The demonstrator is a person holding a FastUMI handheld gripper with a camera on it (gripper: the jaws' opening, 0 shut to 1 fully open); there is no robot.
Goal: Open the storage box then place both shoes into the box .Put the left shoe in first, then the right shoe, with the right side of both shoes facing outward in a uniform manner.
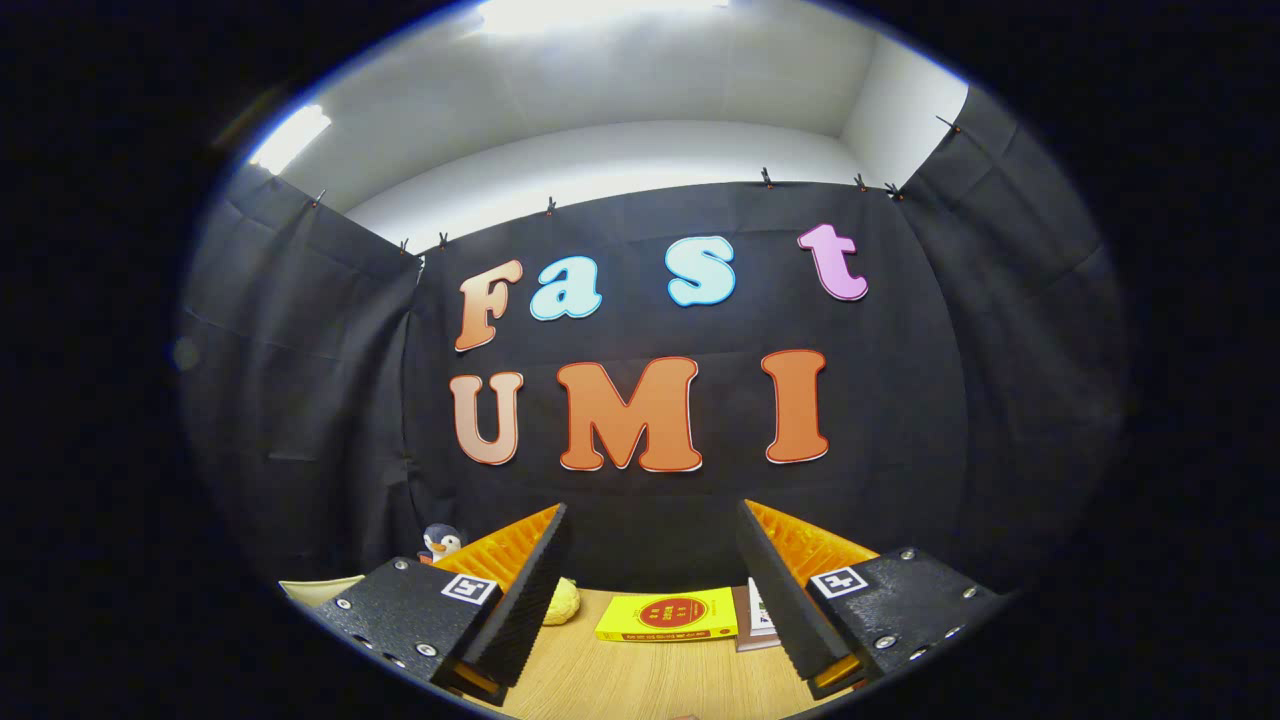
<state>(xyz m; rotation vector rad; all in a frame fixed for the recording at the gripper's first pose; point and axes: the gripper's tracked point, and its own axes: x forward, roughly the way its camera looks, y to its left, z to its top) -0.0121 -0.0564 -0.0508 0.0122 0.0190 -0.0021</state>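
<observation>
Wooden tabletop [640, 680] is seen low between the fingers, with the tool [655, 590] raised and aimed at the booth's back wall. The tool's fingers are spread wide apart, with nothing held between them.

No storage box or shoe can be made out from this angle, so where they lie cannot be told, nor whether the box is open or shut. Progress on the task cannot be judged: the view would fit a stage with the shoes yet to be boxed as well as one with both already inside.

At the tabletop's far edge, a yellow book [668, 614] is noted lying flat, with a second book [757, 625] just beside it. A yellow soft item [562, 601] and a small penguin toy [439, 542] are noted near the far left corner. No container is seen among them.
</observation>
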